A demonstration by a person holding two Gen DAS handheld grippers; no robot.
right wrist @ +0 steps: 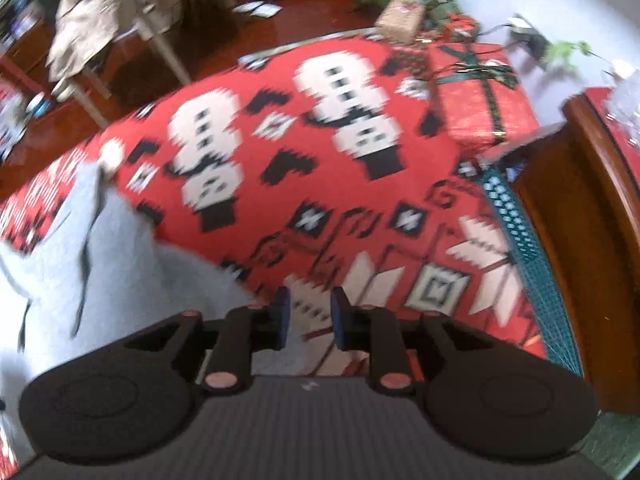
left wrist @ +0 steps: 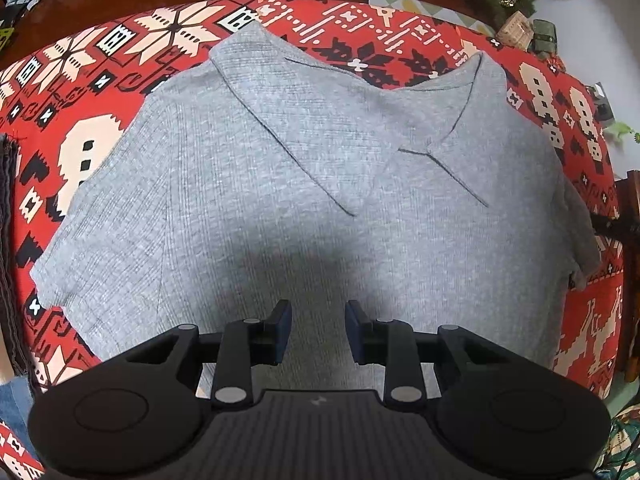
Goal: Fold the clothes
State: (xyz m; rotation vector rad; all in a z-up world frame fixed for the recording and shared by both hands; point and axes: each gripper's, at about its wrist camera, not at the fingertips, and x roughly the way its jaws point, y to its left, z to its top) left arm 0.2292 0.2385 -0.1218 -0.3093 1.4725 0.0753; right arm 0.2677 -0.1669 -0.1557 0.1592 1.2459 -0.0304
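A grey ribbed polo shirt [left wrist: 304, 184] lies spread flat on a desk covered by a red patterned cloth [left wrist: 420, 36]. Its collar points away from the left wrist camera, and its short sleeves reach out to both sides. The collar flaps lie open on the chest.

The left gripper [left wrist: 318, 330] points straight down over the lower body of the shirt. Its jaws stand partly apart, with nothing between them; whether the tips touch the fabric cannot be told.

The right gripper [right wrist: 310, 318] hangs over the bare red cloth, just beside the shirt's edge. Its view is blurred. Its jaws stand slightly apart and grip nothing. The shirt fills the lower left of this view.

A red wrapped gift box [right wrist: 484, 92] with a dark ribbon sits beyond the far corner of the desk. A wooden cabinet [right wrist: 576, 216] stands at the right.
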